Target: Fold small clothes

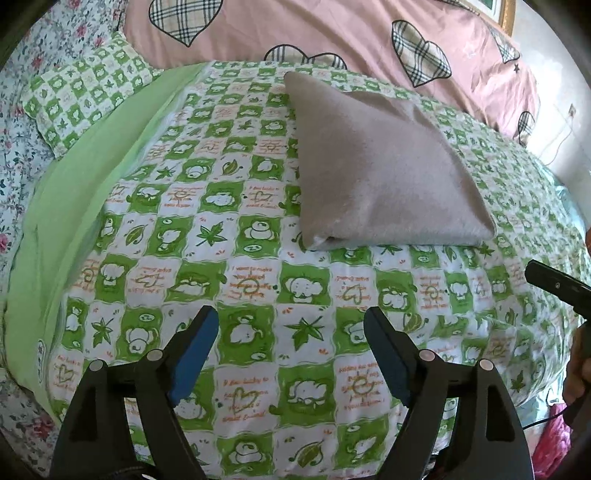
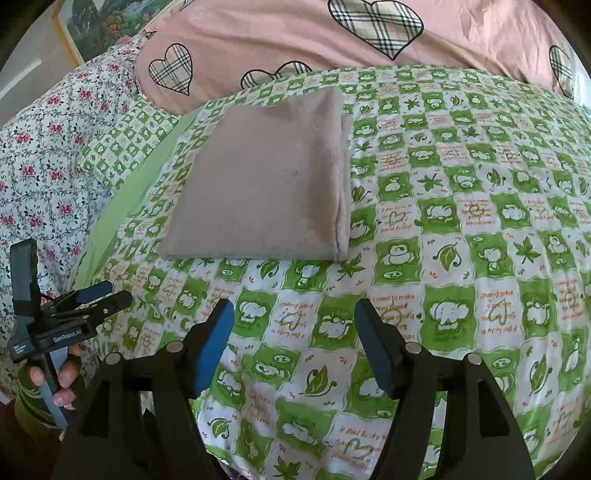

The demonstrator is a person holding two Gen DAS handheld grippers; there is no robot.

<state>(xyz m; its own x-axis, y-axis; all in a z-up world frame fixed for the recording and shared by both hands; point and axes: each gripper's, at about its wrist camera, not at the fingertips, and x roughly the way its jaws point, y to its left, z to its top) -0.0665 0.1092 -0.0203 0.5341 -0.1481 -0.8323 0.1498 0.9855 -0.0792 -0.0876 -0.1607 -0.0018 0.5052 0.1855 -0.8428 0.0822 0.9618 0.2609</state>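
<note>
folded beige cloth (image 1: 384, 173) lies on the quilt (image 1: 258, 288) (green checks); left gripper (image 1: 291, 325) and right gripper (image 2: 293, 317) spread, holding nothing.

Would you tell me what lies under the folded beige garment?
The folded beige garment rests on the green checked bedspread. Whatever the bedspread's pattern shows directly beneath it is covered.

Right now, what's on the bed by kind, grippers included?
Folded beige garment: 1
Green checked cover: 1
Green checked pillow: 1
Pink heart quilt: 1
Floral sheet: 1
Grippers, left and right, both open and empty: 2
Total: 7
</note>
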